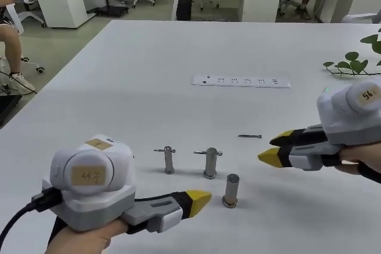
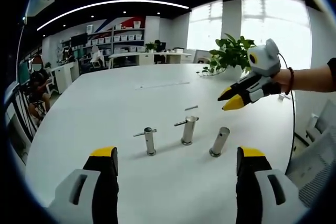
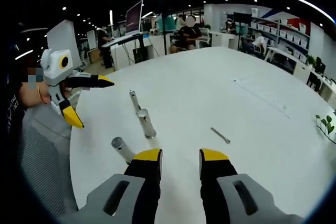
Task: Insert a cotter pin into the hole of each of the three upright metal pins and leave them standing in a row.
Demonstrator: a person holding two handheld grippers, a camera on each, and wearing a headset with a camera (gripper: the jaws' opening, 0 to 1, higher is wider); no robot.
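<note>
The table (image 1: 178, 52) holds the work. The left gripper (image 2: 176, 153), wide open and empty, waits near the row, probably to steady a pin. The right gripper (image 1: 275, 149), jaws slightly apart and empty, points inward. The left pin (image 1: 169, 160) and middle pin (image 1: 211, 162) are already fitted. The third pin (image 1: 231, 190) stands bare. The loose cotter (image 1: 250, 136) lies just beyond, likely the right gripper's target.

pins (image 1: 210, 162): bare metal, smooth, pretty shiny
table (image 1: 119, 75): smooth matt white top
left gripper (image 2: 176, 156): matt plastic shell
</note>
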